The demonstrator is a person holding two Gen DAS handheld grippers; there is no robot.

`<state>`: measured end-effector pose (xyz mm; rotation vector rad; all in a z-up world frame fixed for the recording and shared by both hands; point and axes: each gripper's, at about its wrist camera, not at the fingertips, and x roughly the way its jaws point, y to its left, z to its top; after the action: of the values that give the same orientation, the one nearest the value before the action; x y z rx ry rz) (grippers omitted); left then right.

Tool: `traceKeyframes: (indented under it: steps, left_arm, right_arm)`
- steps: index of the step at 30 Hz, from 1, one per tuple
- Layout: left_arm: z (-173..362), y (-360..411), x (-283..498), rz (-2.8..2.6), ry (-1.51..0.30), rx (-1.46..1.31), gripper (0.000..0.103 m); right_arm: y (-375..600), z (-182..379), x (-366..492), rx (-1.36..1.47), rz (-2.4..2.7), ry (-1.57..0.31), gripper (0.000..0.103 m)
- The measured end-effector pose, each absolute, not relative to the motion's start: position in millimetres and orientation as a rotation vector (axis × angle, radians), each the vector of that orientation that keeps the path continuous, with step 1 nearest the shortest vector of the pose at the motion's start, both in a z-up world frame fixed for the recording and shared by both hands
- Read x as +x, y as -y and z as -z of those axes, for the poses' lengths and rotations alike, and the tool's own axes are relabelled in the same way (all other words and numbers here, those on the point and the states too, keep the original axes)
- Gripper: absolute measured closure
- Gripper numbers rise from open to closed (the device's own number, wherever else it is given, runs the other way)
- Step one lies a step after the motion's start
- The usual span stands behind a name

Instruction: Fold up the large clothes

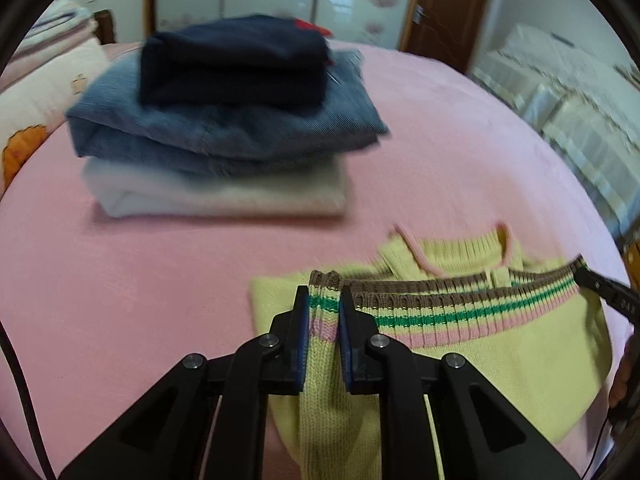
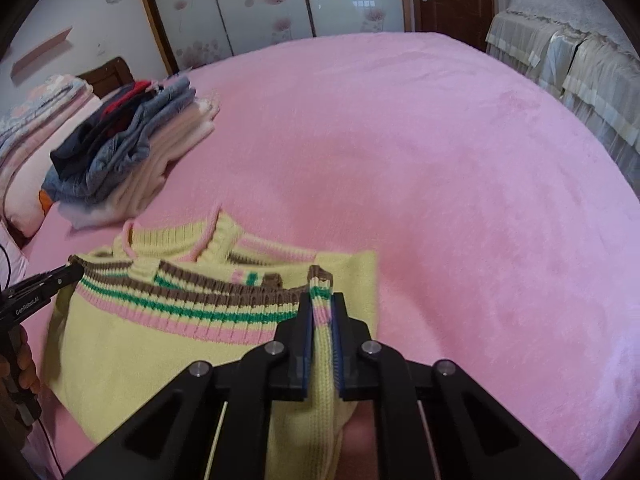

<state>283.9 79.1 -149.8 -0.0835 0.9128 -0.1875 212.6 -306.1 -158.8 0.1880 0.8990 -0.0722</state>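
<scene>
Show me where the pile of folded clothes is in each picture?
Left wrist view: the pile of folded clothes sits upper left, straight beyond the left gripper, dark piece on top.
Right wrist view: the same pile lies at the far left edge, seen from its side.
Shared landmark: the yellow striped sweater on the pink bed cover, pinched at its hem by both grippers.

Right tool (image 2: 322, 300) clamps yellow sweater (image 2: 160, 344) hem (striped edge) on pink bed (image 2: 460, 160).
</scene>
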Motion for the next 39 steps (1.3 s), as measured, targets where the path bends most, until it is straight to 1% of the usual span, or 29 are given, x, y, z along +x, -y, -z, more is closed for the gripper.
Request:
traceKeyframes:
  steps: [4, 8, 11, 15, 18, 20, 22, 23, 24, 25, 26, 28, 29, 30, 34, 39]
  left_arm:
    - [144, -85, 295, 0.148, -0.904, -0.099, 0.093]
    - [148, -81, 308, 0.114, -0.905, -0.067, 0.093]
    - [158, -72, 323, 0.096, -0.919, -0.041, 0.093]
    - [182, -68, 330, 0.069, -0.966, -0.022, 0.093]
    - [190, -69, 329, 0.072, -0.957, -0.027, 0.093]
    - [191, -70, 330, 0.081, -0.952, -0.032, 0.092]
    - [189, -76, 329, 0.090, -0.957, -0.054, 0.086]
    - [186, -80, 327, 0.088, -0.967, -0.069, 0.077]
    - [182, -85, 324, 0.092, -0.975, -0.081, 0.074]
    - [177, -88, 322, 0.098, -0.985, -0.096, 0.069]
    - [171, -91, 318, 0.095, -0.990, -0.103, 0.061]
    - [157, -99, 303, 0.078, -0.981, -0.112, 0.051]
    - [150, -102, 293, 0.077, -0.968, -0.118, 0.051]
    - [145, -106, 281, 0.085, -0.964, -0.126, 0.051]
    - [141, -113, 235, 0.096, -0.973, -0.155, 0.051]
    - [160, -117, 179, 0.122, -1.001, -0.210, 0.051]
  right_arm:
    - [317, 144, 219, 0.223, 0.102, -0.842, 0.096]
    - [320, 141, 235, 0.241, 0.113, -0.823, 0.096]
    - [322, 147, 248, 0.240, 0.138, -0.823, 0.096]
    - [328, 176, 262, 0.257, 0.182, -0.884, 0.096]
    - [330, 194, 263, 0.249, 0.194, -0.911, 0.096]
    - [330, 194, 261, 0.249, 0.195, -0.902, 0.096]
    - [327, 192, 261, 0.230, 0.196, -0.907, 0.095]
    - [326, 191, 261, 0.217, 0.197, -0.911, 0.094]
    - [324, 188, 260, 0.201, 0.195, -0.911, 0.089]
    - [321, 182, 257, 0.186, 0.193, -0.908, 0.086]
    - [319, 176, 254, 0.170, 0.197, -0.902, 0.081]
    - [314, 159, 238, 0.143, 0.195, -0.861, 0.075]
    - [312, 151, 229, 0.140, 0.187, -0.841, 0.072]
    - [311, 144, 219, 0.144, 0.177, -0.823, 0.070]
    - [306, 130, 174, 0.160, 0.139, -0.812, 0.070]
    - [303, 138, 125, 0.206, 0.128, -0.831, 0.070]
